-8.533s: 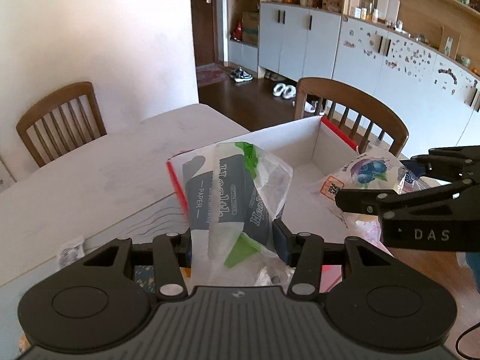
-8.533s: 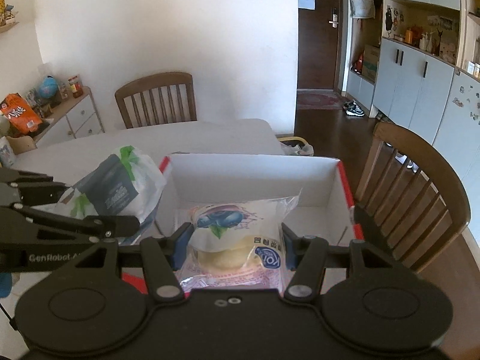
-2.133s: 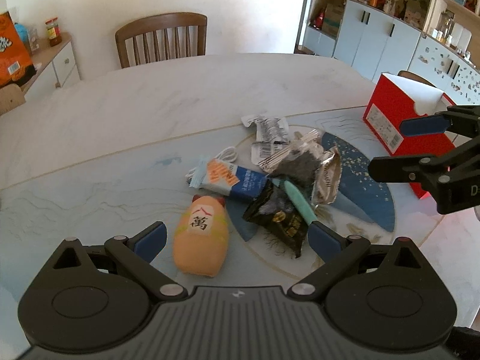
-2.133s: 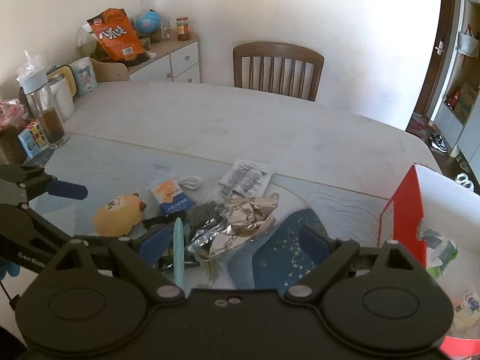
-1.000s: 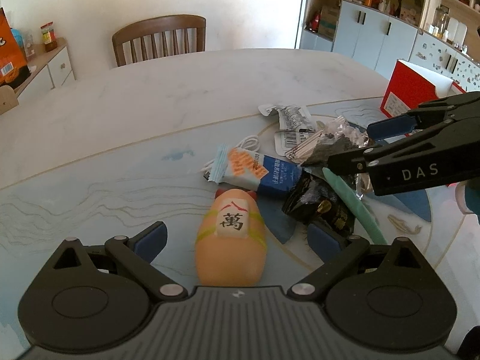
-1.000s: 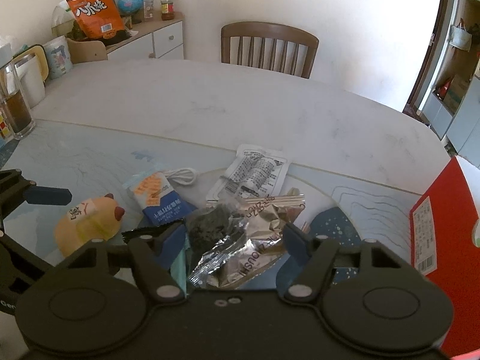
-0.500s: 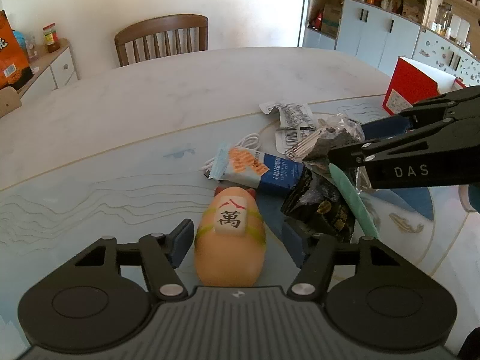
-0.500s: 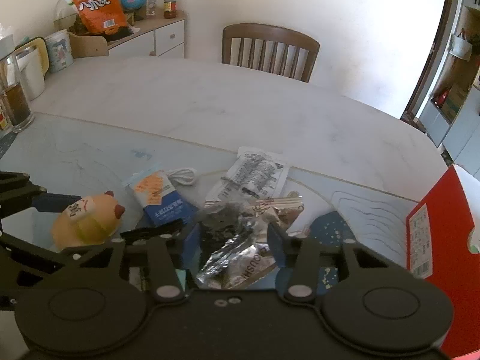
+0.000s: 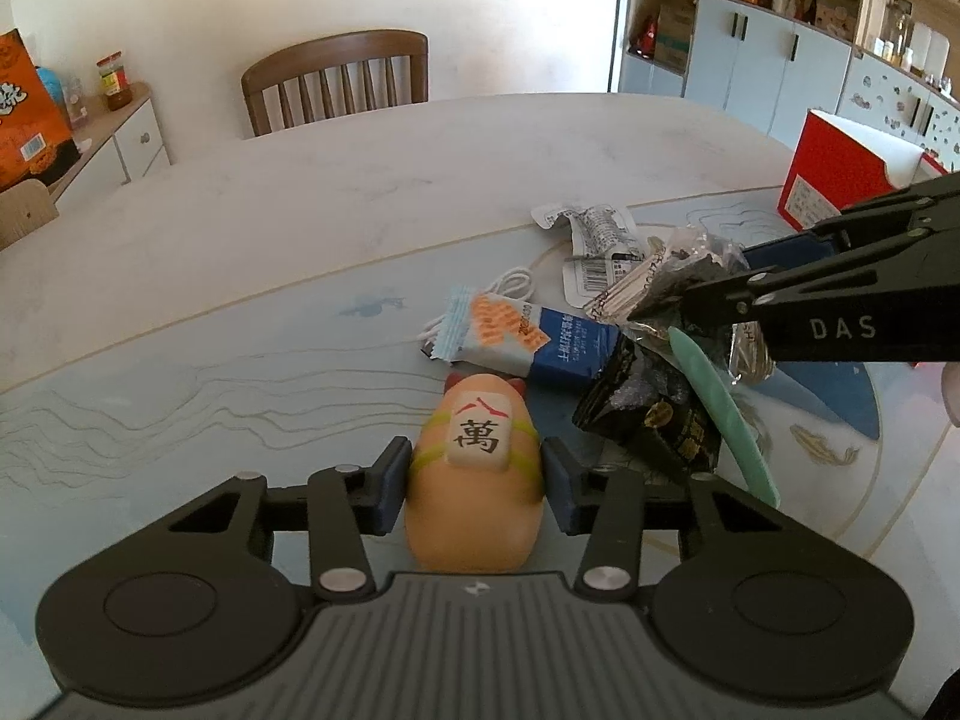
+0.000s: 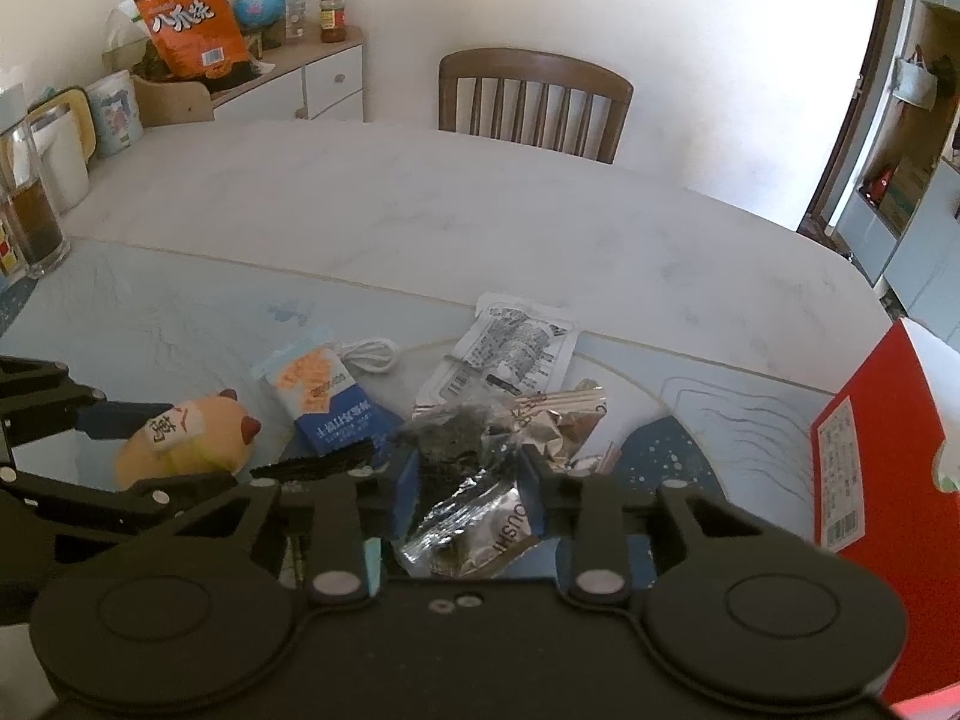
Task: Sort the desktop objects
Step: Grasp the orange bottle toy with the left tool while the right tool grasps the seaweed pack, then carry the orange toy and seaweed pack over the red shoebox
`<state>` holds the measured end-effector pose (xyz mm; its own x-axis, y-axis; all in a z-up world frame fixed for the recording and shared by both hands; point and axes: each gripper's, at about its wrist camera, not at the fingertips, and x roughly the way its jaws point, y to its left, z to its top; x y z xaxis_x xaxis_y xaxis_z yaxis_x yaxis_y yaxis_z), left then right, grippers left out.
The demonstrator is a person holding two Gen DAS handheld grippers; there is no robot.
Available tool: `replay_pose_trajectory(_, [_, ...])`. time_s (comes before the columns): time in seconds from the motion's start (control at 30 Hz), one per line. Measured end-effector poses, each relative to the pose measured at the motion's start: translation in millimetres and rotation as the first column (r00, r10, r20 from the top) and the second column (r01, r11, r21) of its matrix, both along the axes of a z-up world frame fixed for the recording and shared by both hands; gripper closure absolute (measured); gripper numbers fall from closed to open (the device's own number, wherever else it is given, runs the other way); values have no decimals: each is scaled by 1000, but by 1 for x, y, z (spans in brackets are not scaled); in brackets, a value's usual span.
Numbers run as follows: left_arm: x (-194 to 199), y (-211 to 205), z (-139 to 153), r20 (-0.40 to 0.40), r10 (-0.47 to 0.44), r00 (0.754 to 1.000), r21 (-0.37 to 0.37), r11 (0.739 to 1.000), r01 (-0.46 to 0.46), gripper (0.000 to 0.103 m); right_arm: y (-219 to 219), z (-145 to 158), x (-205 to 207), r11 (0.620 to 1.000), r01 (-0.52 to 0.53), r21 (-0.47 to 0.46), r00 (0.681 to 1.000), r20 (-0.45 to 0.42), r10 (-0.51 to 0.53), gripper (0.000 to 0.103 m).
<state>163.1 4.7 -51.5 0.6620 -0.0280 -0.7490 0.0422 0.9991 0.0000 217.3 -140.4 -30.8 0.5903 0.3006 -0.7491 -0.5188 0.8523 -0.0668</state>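
Your left gripper (image 9: 477,483) has just been closing, and its two blue pads now squeeze the sides of the little orange toy pig (image 9: 477,468), which sits on the blue mat (image 9: 180,396) right in front of you. Your right gripper (image 10: 468,489) has been closing too, and it now pinches a crinkly silver and black snack wrapper (image 10: 468,504) in the middle of the pile. The pig looks soft and squishy, so it will likely give a bit when you press. Hold it around its fat middle, as you do now, and do not squash it hard. It looks light and should lift with no trouble. The wrapper looks thin, light and slippery, and it can bend or slide out, so grab a bunched part, not a loose edge. Other things lie close by: a blue and white packet (image 9: 528,339), a green stick (image 9: 726,414), a black packet (image 9: 654,420) and a white cable (image 10: 369,354). Lift slowly so you do not drag them along. The red box (image 10: 870,450) stands off to your right, and that is likely where these things go.
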Motion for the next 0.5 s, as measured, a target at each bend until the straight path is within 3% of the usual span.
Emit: replay_pose_trajectory(0.5, [-4,-9,27,34,-4,999,-28,1000,5,59,-21,23,-7,998,29,54,1000,1,-29,73])
